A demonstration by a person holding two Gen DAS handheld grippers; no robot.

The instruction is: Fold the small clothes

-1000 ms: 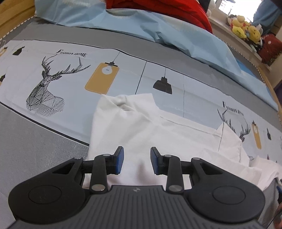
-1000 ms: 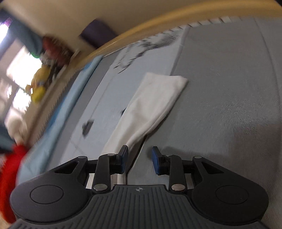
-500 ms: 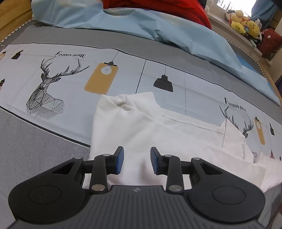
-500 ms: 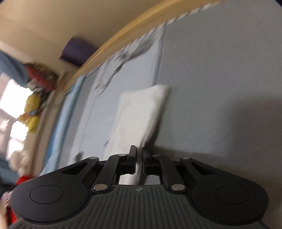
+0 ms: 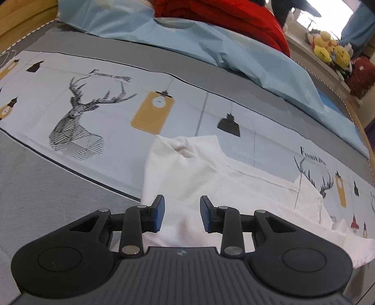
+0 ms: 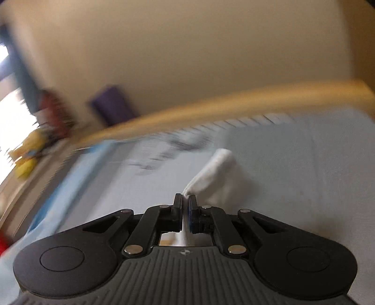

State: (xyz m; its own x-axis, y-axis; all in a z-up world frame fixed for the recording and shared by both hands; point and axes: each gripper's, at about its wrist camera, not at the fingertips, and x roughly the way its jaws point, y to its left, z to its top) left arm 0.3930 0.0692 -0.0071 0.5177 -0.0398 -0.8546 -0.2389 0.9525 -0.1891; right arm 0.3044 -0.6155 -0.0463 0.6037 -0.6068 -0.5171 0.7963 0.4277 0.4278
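1. One white garment [image 5: 211, 178] lay on the bed, spread across the printed sheet [image 5: 112, 126] from the middle of the left wrist view out to its right edge.
2. Two grippers were in use. The left gripper [image 5: 182, 213] hung over the garment's near part with its blue-padded fingers [image 5: 159, 212] apart and nothing between them.
3. The right gripper [image 6: 185, 206] had its fingers [image 6: 178, 206] clenched on a pinch of the white garment [image 6: 215, 178], and the cloth rose from the bed to them in a tent shape. That view was badly blurred.
4. The sheet's print showed two deer heads, one at the left [image 5: 77, 124] and one at the far right [image 5: 316, 173]; two black hanging lamps could be counted clearly, along with several yellow ones.
5. Beside each deer stood a line of writing; the right one [image 5: 313, 156] read "FASHION" followed by letters I could not make out, and the left one was too smeared to read.
6. At the far side lay one light blue cover [image 5: 211, 42] with one red bundle of cloth [image 5: 225, 21] behind it.
7. On a shelf at the far right sat a cluster of yellow plush toys [image 5: 328, 48]; their number was unclear.
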